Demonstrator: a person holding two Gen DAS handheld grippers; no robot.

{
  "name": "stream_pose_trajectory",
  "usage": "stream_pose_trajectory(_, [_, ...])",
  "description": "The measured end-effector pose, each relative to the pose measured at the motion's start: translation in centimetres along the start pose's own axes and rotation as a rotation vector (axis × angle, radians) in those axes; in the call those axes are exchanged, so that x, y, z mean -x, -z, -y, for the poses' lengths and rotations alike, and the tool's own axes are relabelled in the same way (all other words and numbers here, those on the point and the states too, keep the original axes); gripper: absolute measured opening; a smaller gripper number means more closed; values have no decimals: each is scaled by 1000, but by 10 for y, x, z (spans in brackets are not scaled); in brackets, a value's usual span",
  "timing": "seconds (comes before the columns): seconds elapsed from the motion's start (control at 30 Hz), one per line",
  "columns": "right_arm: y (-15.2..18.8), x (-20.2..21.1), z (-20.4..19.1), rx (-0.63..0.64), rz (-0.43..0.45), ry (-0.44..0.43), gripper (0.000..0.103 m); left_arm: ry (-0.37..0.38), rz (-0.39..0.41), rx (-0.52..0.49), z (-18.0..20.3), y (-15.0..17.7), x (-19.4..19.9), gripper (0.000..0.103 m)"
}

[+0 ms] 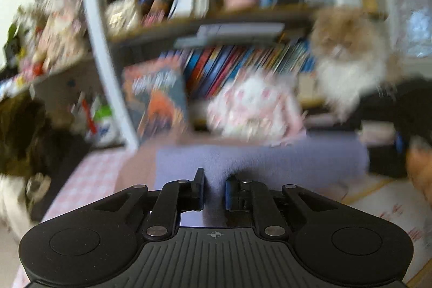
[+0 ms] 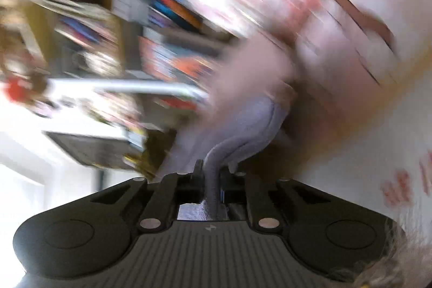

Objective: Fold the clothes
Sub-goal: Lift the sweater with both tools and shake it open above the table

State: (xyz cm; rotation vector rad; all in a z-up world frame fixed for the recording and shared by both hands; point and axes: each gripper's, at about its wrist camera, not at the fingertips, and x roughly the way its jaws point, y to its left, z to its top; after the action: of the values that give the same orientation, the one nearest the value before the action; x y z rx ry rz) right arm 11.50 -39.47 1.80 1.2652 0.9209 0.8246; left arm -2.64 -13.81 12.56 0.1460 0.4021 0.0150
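Fleece-like lavender cloth (image 1: 259,158) looks soft, light and limp, so it is best taken at a hem or corner; it spreads from 12 to 2 o'clock ahead of the left gripper (image 1: 214,190), whose jaws pinch its near edge. The right gripper (image 2: 213,180), seemingly rolled sideways though blur hides much, clamps a bunched ridge of it.

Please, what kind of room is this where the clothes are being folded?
Probably a lived-in home room, perhaps a child's room or study: a bookshelf packed with colourful books, a fluffy cat sitting before it, and a pink checked cloth on the surface.
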Motion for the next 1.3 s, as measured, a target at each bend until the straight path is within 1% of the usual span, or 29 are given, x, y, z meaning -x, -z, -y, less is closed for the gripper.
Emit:
stream_pose_trajectory(0.03, [-9, 6, -19, 24, 29, -54, 9, 28, 55, 4, 1, -11, 8, 12])
stream_pose_trajectory(0.07, [-18, 13, -42, 60, 60, -113, 9, 65, 129, 19, -2, -25, 19, 12])
stream_pose_trajectory(0.13, [-33, 26, -92, 145, 116, -247, 9, 151, 300, 64, -10, -54, 46, 11])
stream_pose_trajectory(0.2, [-44, 35, -146, 257, 150, -389, 9, 232, 451, 107, -22, -79, 70, 11])
stream_pose_trajectory(0.27, [-51, 42, -197, 365, 171, -517, 9, 298, 547, 154, -36, -94, 87, 12])
stream_pose_trajectory(0.33, [-52, 41, -236, 446, 163, -604, 9, 342, 576, 229, -53, -98, 94, 12])
stream_pose_trajectory(0.37, [-50, 37, -251, 478, 154, -624, 9, 356, 555, 273, -62, -94, 89, 12])
stream_pose_trajectory(0.4, [-48, 32, -262, 503, 146, -634, 9, 365, 516, 319, -72, -85, 80, 12])
stream_pose_trajectory(0.43, [-46, 23, -265, 513, 137, -620, 9, 373, 476, 364, -81, -77, 71, 12])
stream_pose_trajectory(0.47, [-44, 12, -262, 509, 126, -593, 9, 382, 436, 410, -91, -68, 62, 13])
stream_pose_trajectory(0.5, [-41, -2, -256, 501, 113, -547, 9, 367, 368, 454, -101, -54, 48, 14])
stream_pose_trajectory(0.57, [-33, -38, -235, 503, 75, -403, 9, 298, 194, 518, -120, -17, 16, 19])
stream_pose_trajectory(0.63, [-23, -81, -204, 523, 20, -226, 9, 191, 9, 489, -131, 21, -16, 23])
stream_pose_trajectory(0.67, [-18, -105, -187, 545, -12, -119, 9, 125, -78, 454, -134, 39, -28, 23])
stream_pose_trajectory(0.7, [-12, -128, -170, 567, -39, -18, 9, 70, -148, 425, -136, 52, -35, 23])
stream_pose_trajectory(0.73, [-6, -149, -153, 591, -59, 75, 9, 46, -180, 411, -139, 60, -36, 23])
stream_pose_trajectory(0.8, [6, -190, -120, 631, -97, 248, 9, 21, -216, 392, -145, 72, -34, 23])
stream_pose_trajectory(0.83, [11, -206, -106, 639, -113, 304, 9, 17, -221, 387, -148, 73, -33, 24])
stream_pose_trajectory(0.87, [14, -220, -94, 643, -123, 346, 9, 19, -218, 384, -152, 71, -32, 24])
stream_pose_trajectory(0.9, [15, -231, -86, 641, -118, 363, 10, 21, -215, 381, -156, 69, -32, 24])
stream_pose_trajectory(0.93, [15, -239, -81, 641, -108, 380, 14, 21, -209, 373, -157, 68, -30, 25])
stream_pose_trajectory(0.97, [14, -243, -80, 643, -100, 401, 20, 21, -202, 360, -157, 67, -28, 26])
stream_pose_trajectory(1.0, [14, -248, -79, 653, -94, 423, 37, 24, -195, 348, -158, 66, -27, 27])
stream_pose_trajectory(1.03, [15, -252, -79, 678, -90, 442, 47, 31, -189, 336, -157, 63, -29, 29])
stream_pose_trajectory(1.07, [16, -250, -79, 707, -81, 450, 53, 40, -186, 323, -155, 62, -32, 32])
stream_pose_trajectory(1.13, [27, -237, -75, 740, -69, 450, 53, 57, -189, 299, -149, 64, -38, 34])
stream_pose_trajectory(1.2, [33, -212, -72, 759, -69, 446, 55, 85, -205, 281, -140, 65, -49, 34])
stream_pose_trajectory(1.27, [41, -175, -69, 806, -62, 497, 56, 119, -221, 261, -130, 66, -61, 35])
stream_pose_trajectory(1.3, [44, -158, -63, 832, -56, 558, 56, 138, -230, 250, -122, 67, -68, 35])
